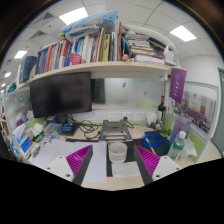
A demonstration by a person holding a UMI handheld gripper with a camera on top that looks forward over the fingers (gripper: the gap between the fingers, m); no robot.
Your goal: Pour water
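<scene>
A small white cup stands on a white sheet on the desk, just ahead of my fingers and between their lines. My gripper is open, its two pink-purple pads spread wide at either side with nothing held. A clear water bottle with a green label stands at the right of the desk, beyond the right finger.
A dark monitor stands at the back left under a shelf full of books. A grey device sits behind the cup. A dark bottle and blue items crowd the right side; clutter lies at the left.
</scene>
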